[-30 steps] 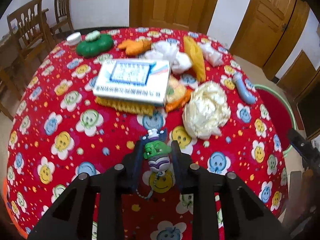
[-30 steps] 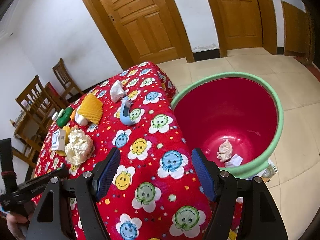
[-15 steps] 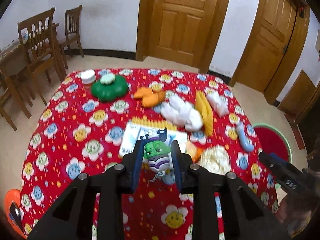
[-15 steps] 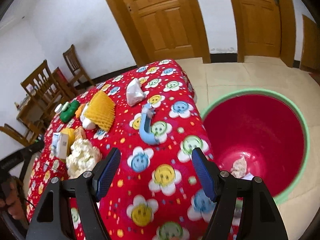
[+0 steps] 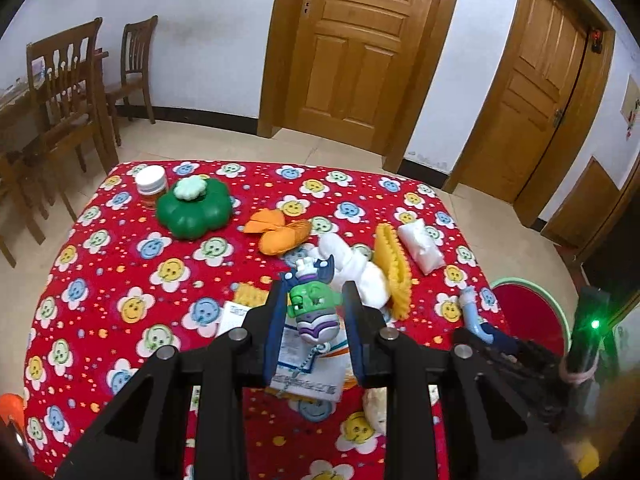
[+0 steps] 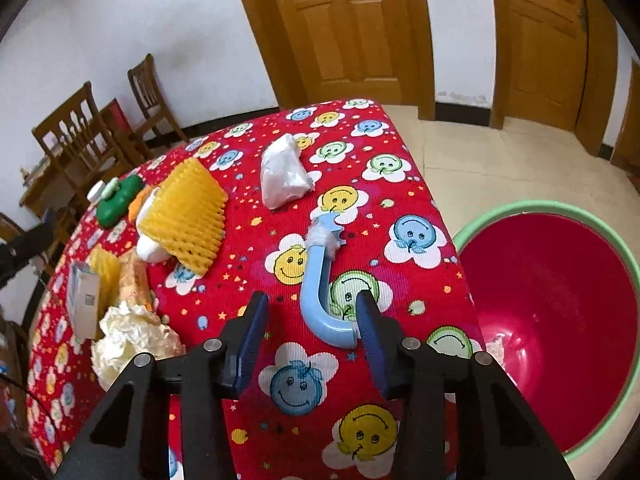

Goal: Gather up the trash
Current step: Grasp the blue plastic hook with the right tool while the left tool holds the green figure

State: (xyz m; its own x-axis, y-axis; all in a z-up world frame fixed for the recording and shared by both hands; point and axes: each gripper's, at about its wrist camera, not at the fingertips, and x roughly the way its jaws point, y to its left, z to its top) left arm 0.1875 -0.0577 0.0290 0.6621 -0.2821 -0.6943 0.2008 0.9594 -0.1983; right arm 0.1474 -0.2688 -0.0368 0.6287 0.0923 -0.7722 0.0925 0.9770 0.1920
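Two grippers are at work over the red smiley-flower tablecloth [image 6: 400,184]. The left gripper [image 5: 316,312] is clenched on a small green-headed toy figure [image 5: 314,306] with a bead chain dangling under it, held clear above the table. It looks like light, hard plastic, and the pads pinch it at the head and body.

The right gripper [image 6: 310,332] hangs with its fingers spread wide over a curved blue plastic tube [image 6: 316,280] lying flat near the table edge, white fluff at its far end. The tube looks stiff, light and smooth; the straight shaft seems the surest place to pinch. The red basin [image 6: 560,300] with a green rim sits on the floor just beside the table.
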